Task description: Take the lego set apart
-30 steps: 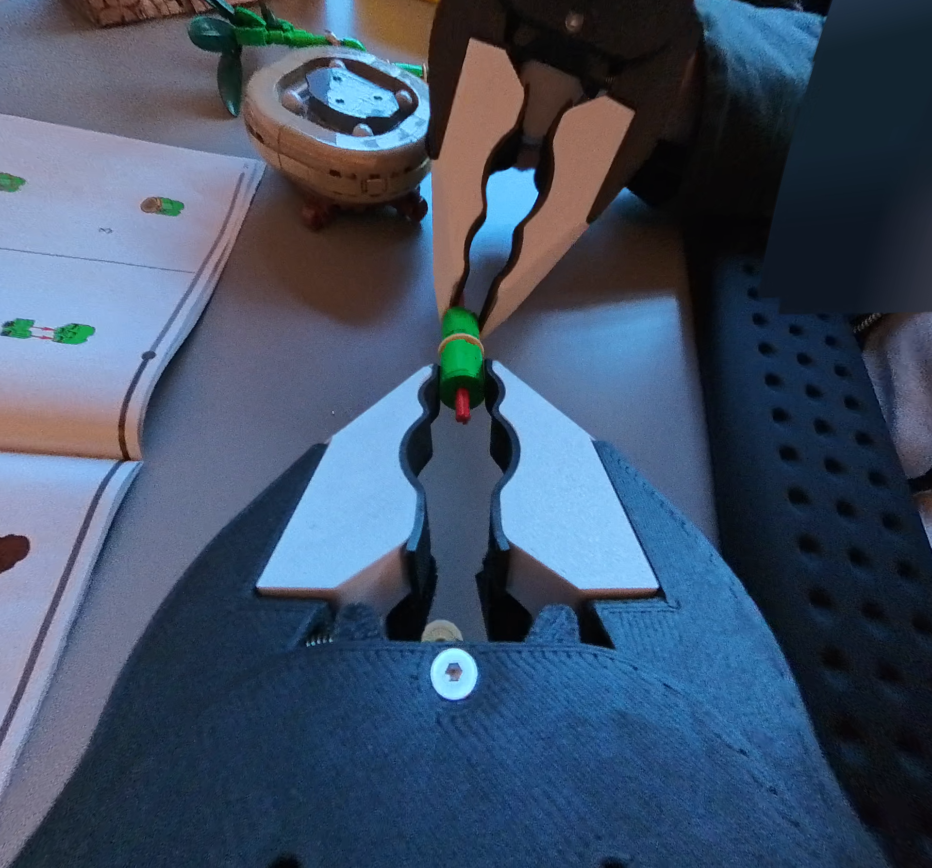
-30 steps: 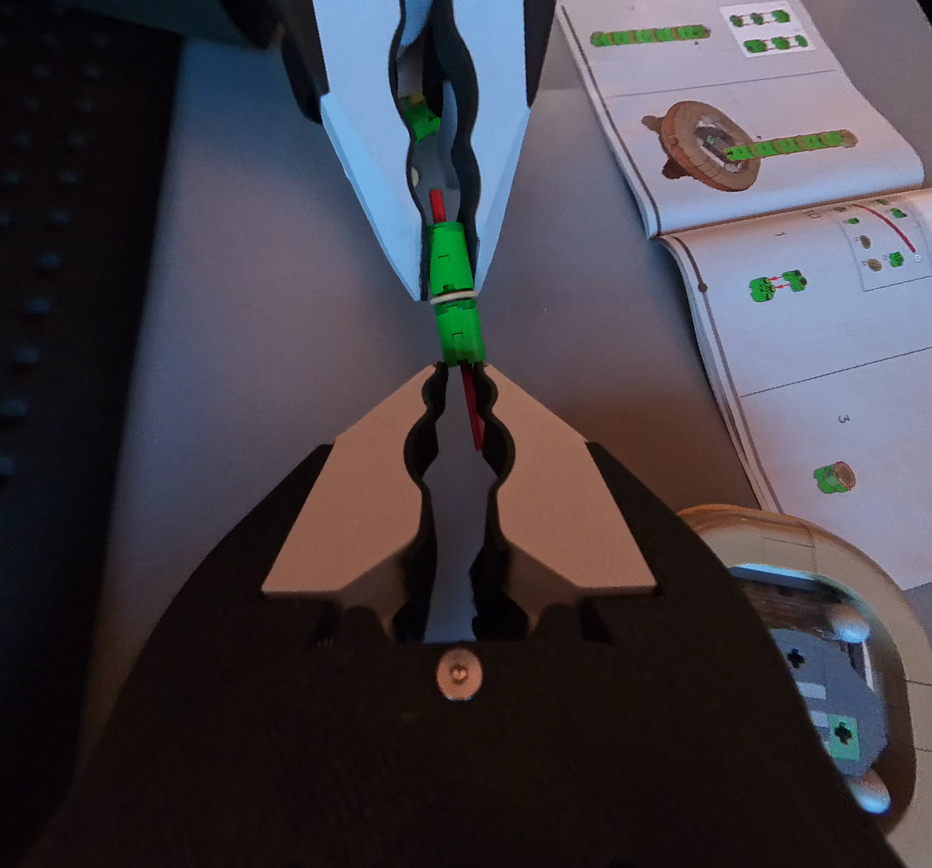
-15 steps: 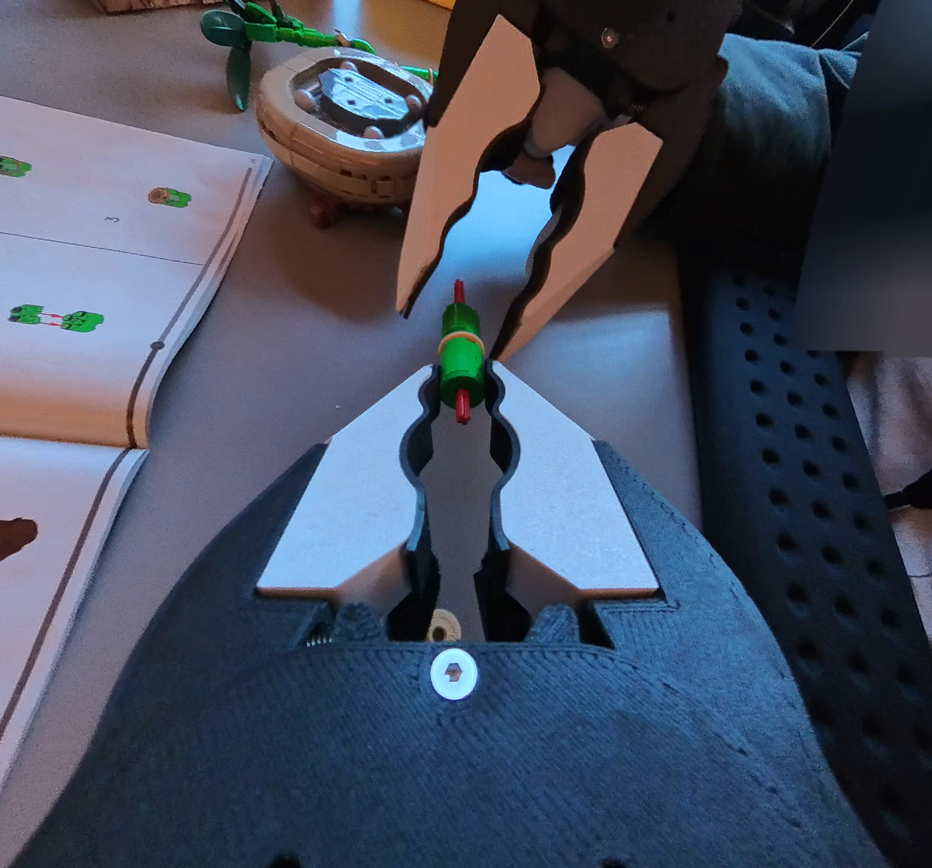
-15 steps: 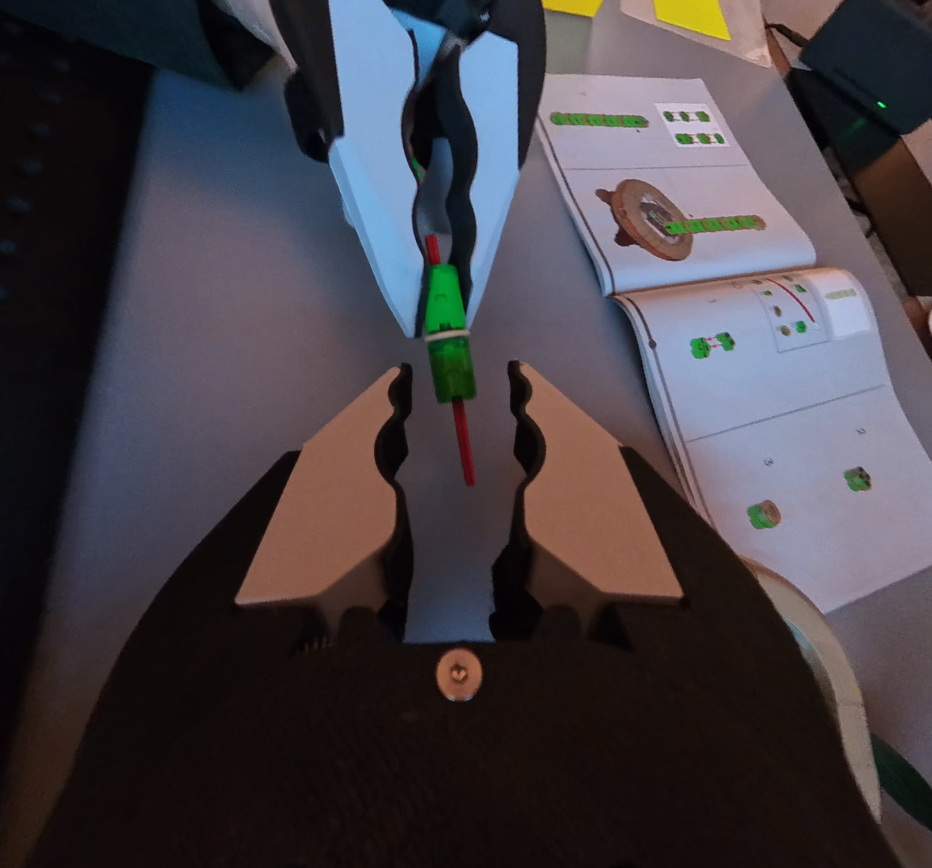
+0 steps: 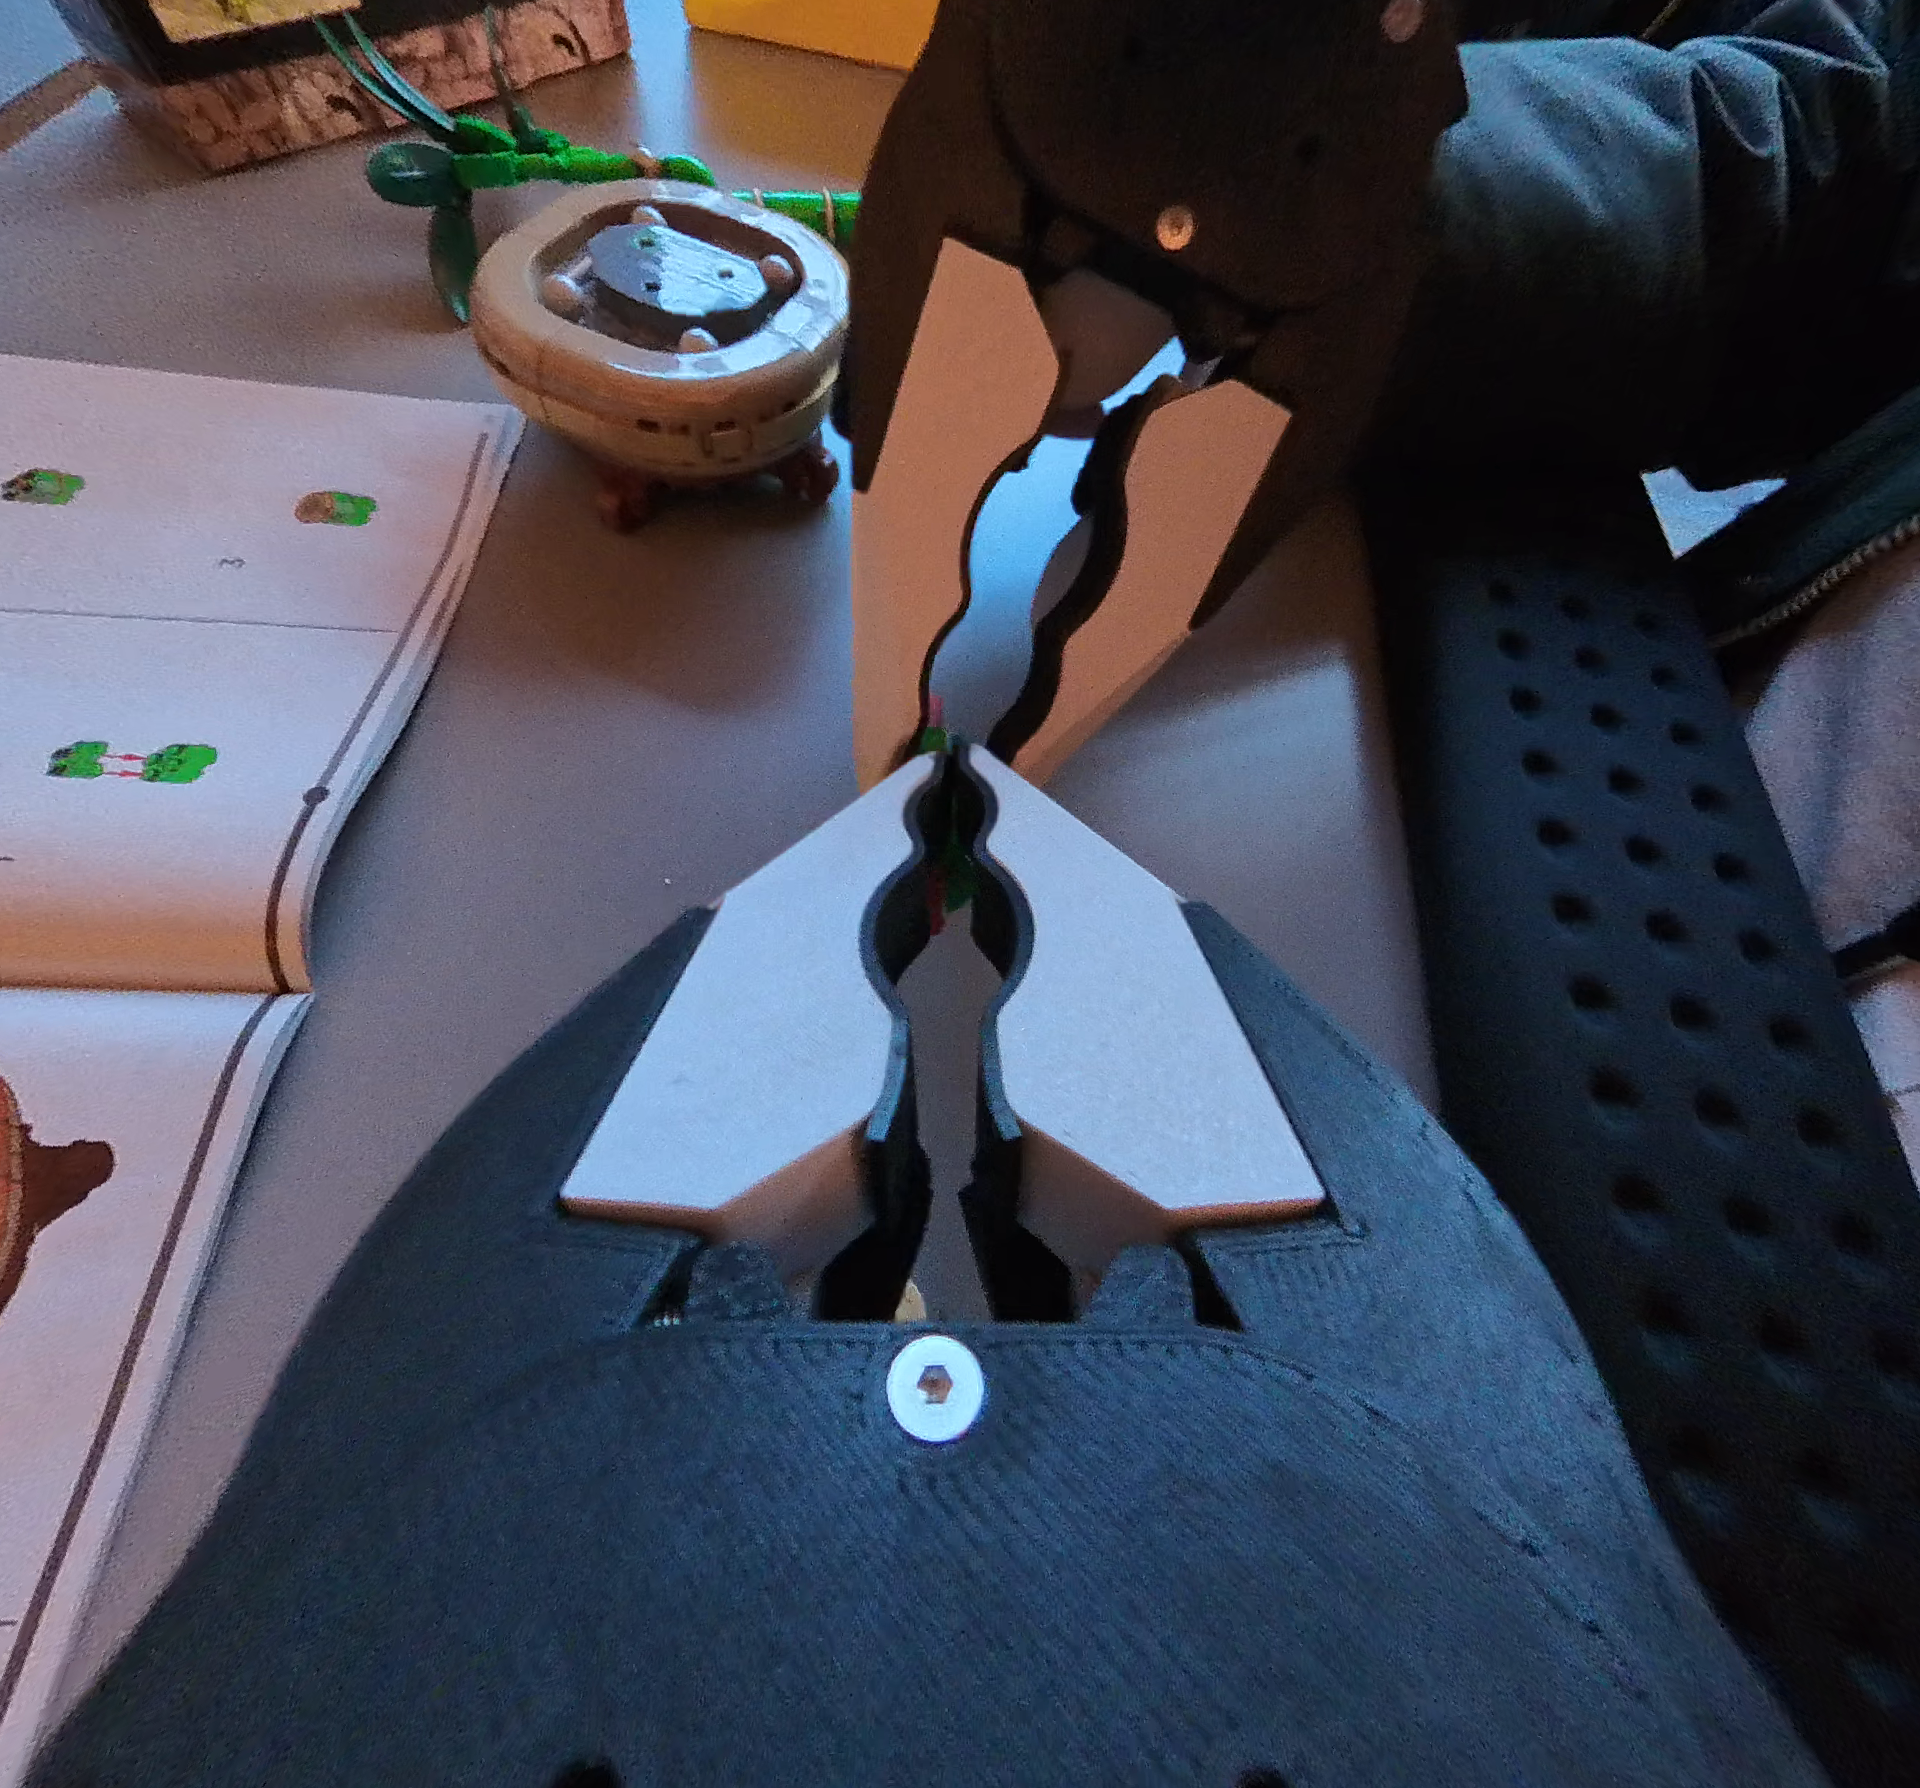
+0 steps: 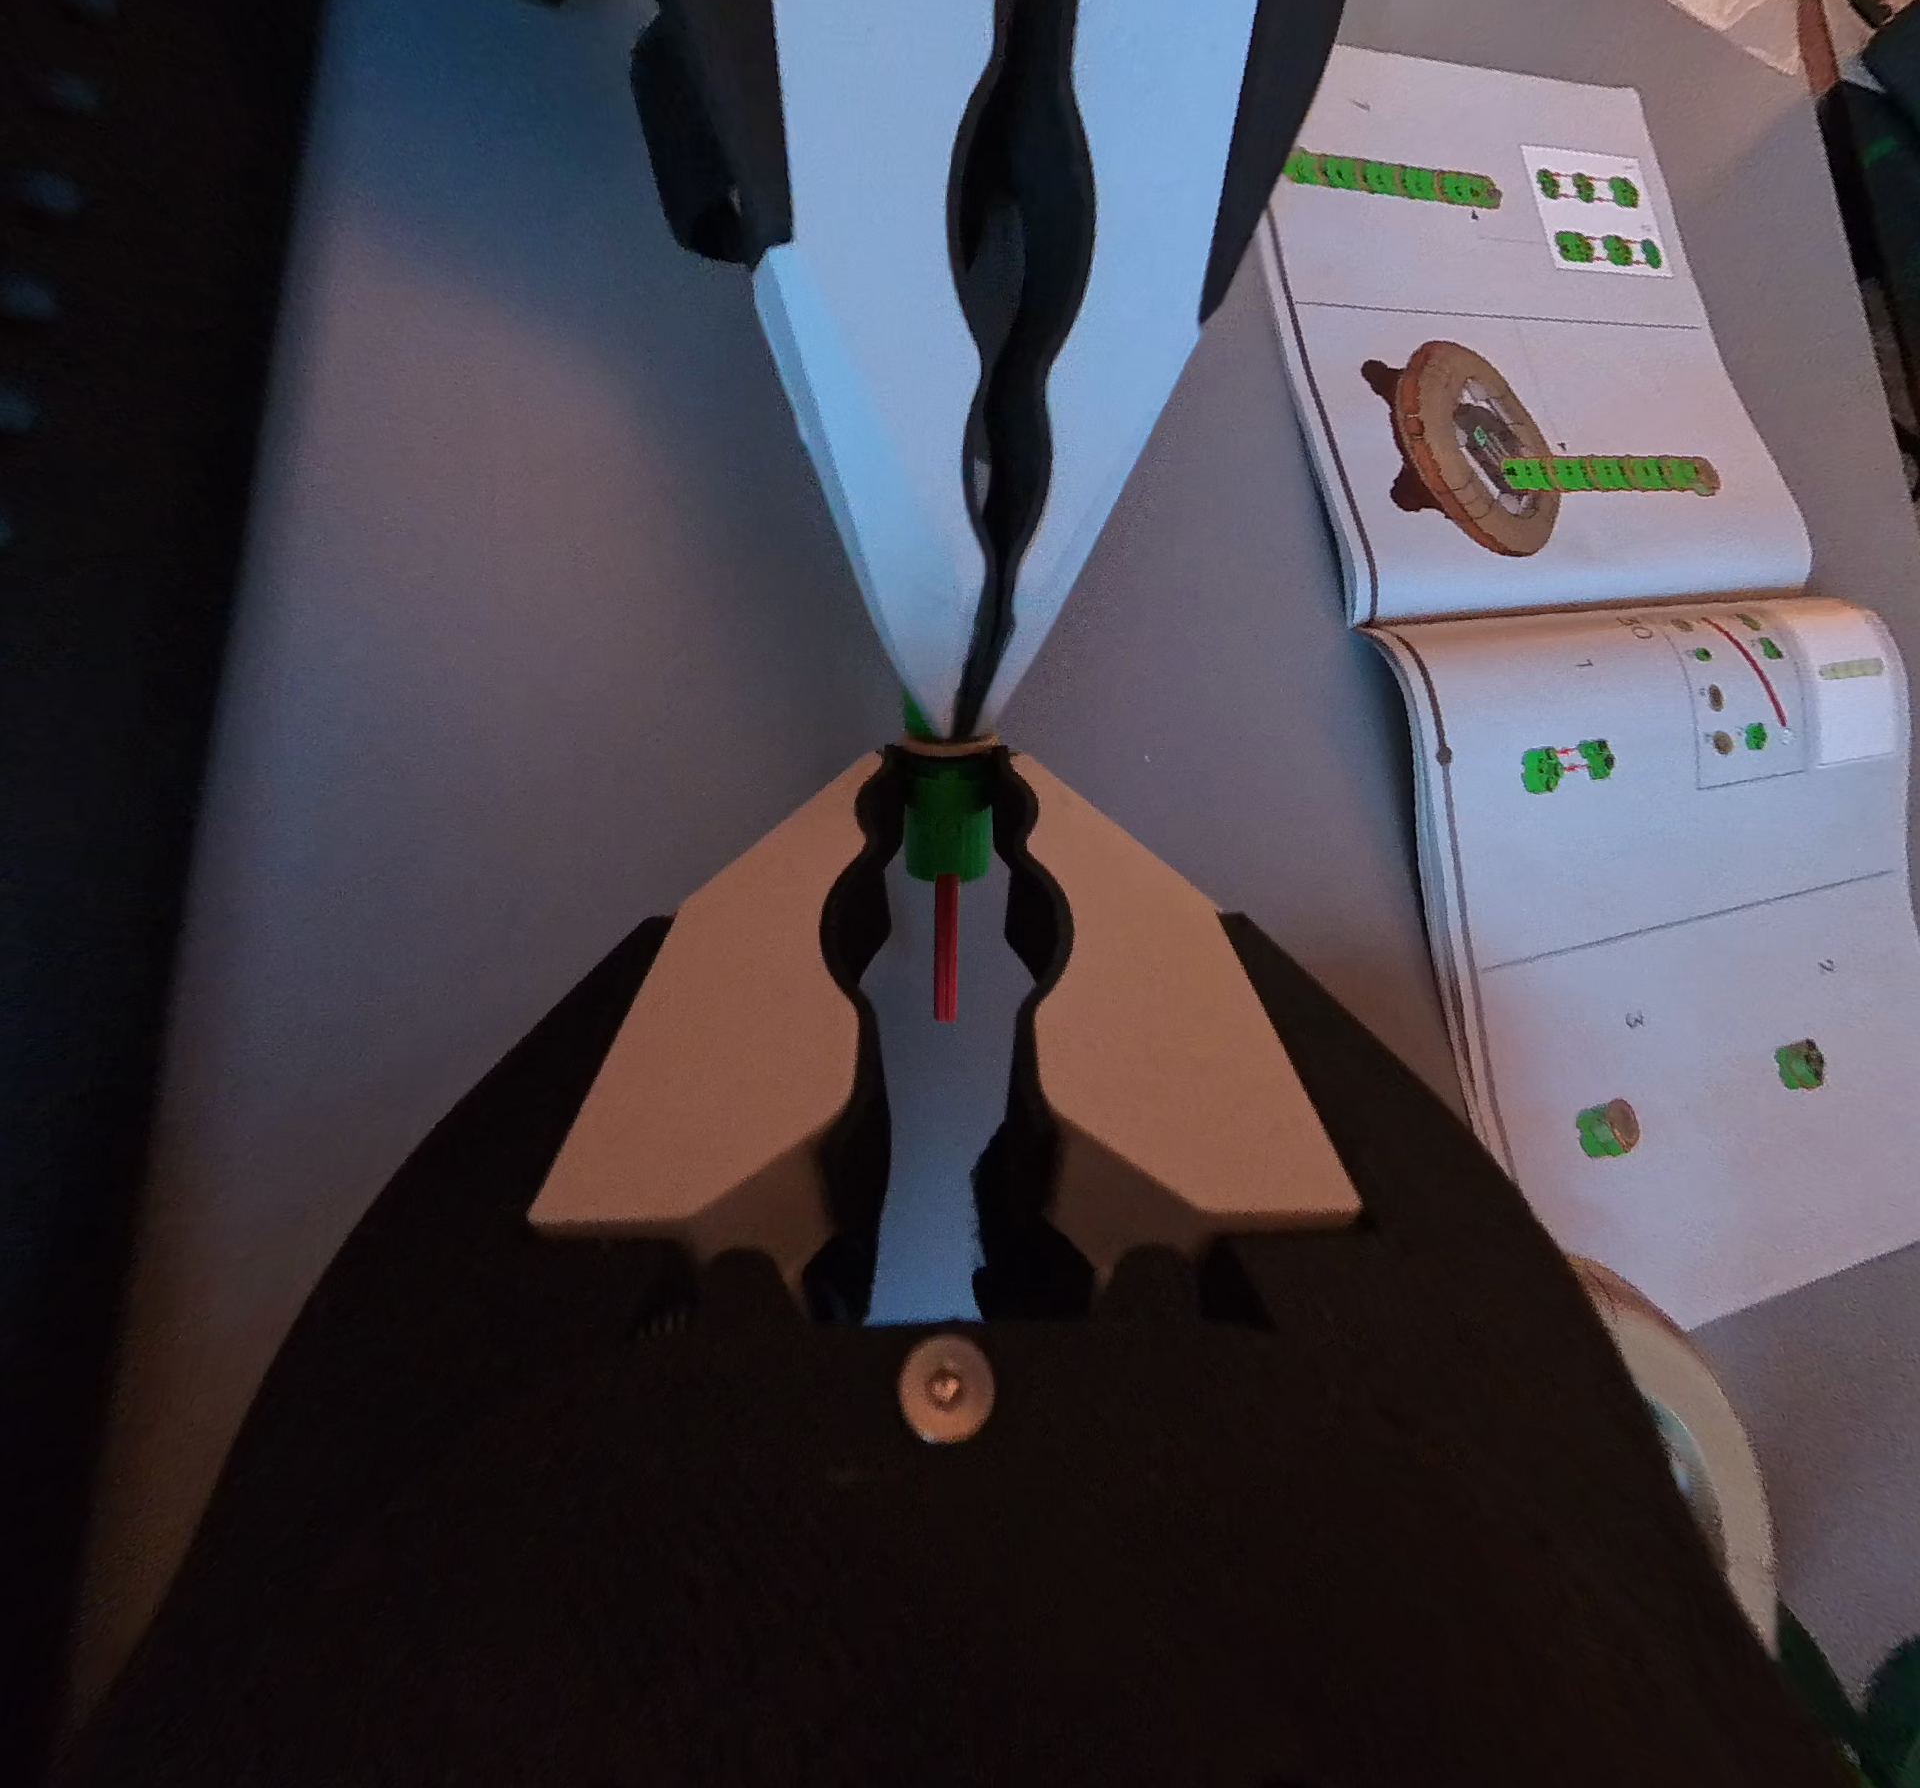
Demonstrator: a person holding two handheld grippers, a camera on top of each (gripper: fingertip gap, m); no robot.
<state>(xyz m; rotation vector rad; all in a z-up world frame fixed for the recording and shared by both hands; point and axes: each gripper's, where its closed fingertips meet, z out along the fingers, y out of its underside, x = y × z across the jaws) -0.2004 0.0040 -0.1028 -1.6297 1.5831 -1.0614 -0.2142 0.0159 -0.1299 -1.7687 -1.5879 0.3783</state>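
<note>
A short green lego stem piece (image 6: 943,824) with a tan ring and a red axle (image 6: 945,949) is held above the grey table, between the two grippers, which meet tip to tip. My right gripper (image 6: 943,764) is shut on the green cylinder, and the axle sticks back between its fingers. My left gripper (image 5: 948,768) is shut almost fully on the other end. Only a sliver of green and red (image 5: 954,881) shows between its fingers. The right gripper also shows opposite in the left wrist view (image 5: 951,739). The left gripper also shows opposite in the right wrist view (image 6: 951,722).
A beige lego pot (image 5: 660,336) stands behind on the left, with a green lego stalk (image 5: 561,169) lying beyond it. An open instruction booklet (image 5: 208,658) lies at the left, and also shows in the right wrist view (image 6: 1621,803). A box (image 5: 312,3) is at the back. A black perforated surface (image 5: 1662,907) borders the table. The tips of both grippers are at nearly the same place. Both grippers' tips are roughly 15 centimetres from the beige lego pot (image 5: 660,336).
My right gripper, open half a second ago, has shut on the green piece again. My left gripper has closed tighter. The two grippers have come together tip to tip.
</note>
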